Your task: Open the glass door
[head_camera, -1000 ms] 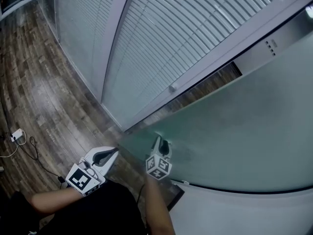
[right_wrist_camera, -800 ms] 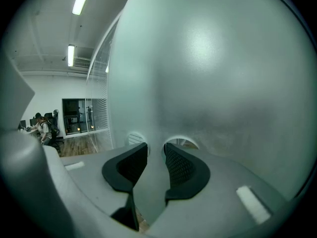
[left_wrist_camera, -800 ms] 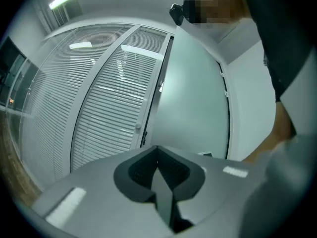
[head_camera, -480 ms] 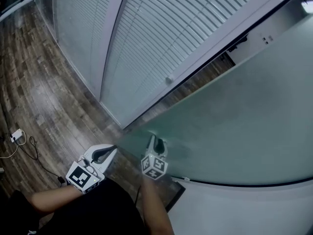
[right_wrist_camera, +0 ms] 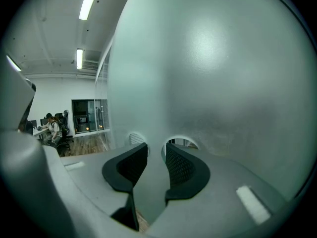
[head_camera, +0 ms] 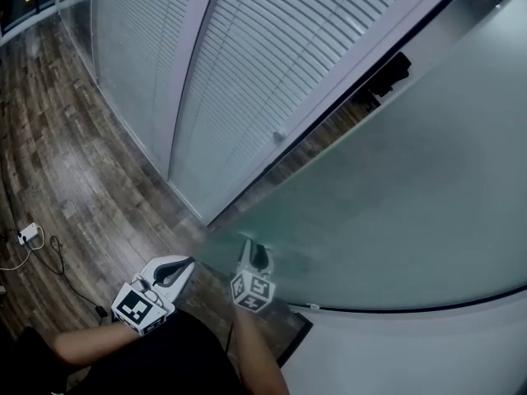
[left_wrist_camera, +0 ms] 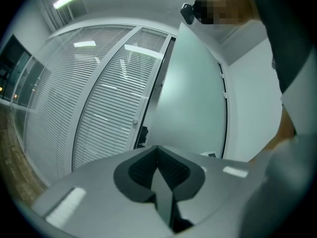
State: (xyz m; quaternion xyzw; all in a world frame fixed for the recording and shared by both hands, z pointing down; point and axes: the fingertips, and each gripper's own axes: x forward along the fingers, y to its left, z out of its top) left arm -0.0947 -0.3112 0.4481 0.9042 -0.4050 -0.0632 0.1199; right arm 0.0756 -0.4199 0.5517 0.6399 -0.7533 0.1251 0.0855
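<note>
Clamping glass door (right_wrist_camera: pixel 213 78) edge: right gripper (right_wrist_camera: pixel 155 151)

The frosted glass door (head_camera: pixel 395 188) blocks the way to its right. Between the door's free edge and the blind-covered wall (head_camera: pixel 247 72) a narrow gap (head_camera: pixel 329 128) opens. Left of the door the wood floor (head_camera: pixel 74 163) lies open, bar a white plug (head_camera: pixel 29 234).

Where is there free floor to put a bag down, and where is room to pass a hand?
The wood floor left of the blinds wall is bare, down to the cable. A hand should pass through the gap between wall and door. Crowded at the door edge: right gripper clamps it, left gripper close beside.
</note>
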